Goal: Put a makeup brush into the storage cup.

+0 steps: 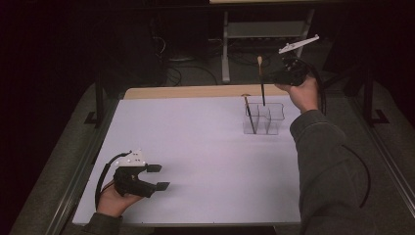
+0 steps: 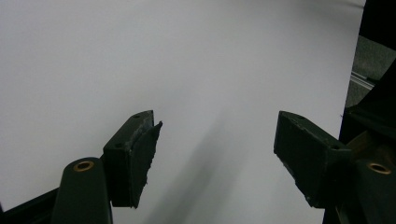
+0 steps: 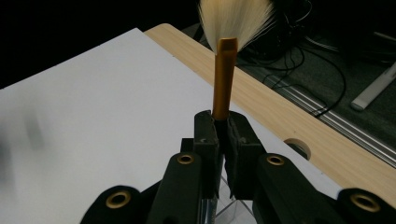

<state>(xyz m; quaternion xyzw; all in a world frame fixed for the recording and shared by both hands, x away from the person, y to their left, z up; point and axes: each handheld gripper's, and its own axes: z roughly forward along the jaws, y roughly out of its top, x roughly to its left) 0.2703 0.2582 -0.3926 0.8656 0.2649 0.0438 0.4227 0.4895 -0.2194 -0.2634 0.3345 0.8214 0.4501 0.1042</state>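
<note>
A makeup brush [image 1: 262, 81] with a black handle, gold ferrule [image 3: 223, 79] and pale bristles [image 3: 236, 18] stands upright, bristles up. My right gripper [image 1: 280, 74] [image 3: 223, 127] is shut on it near the ferrule. The handle's lower end reaches down into a back compartment of the clear plastic holder [image 1: 275, 117]. A second brush [image 1: 249, 114] leans in the holder's left compartment. At the front left of the white sheet my left gripper [image 1: 157, 176] [image 2: 215, 140] rests open, with nothing between its jaws.
The white sheet [image 1: 195, 147] covers most of the wooden table [image 1: 195, 91], whose far edge shows bare with a hole [image 3: 297, 145] in it. Cables and a metal stand [image 1: 230, 44] lie on the dark floor beyond. A sleeved forearm [image 1: 323, 166] crosses the right side.
</note>
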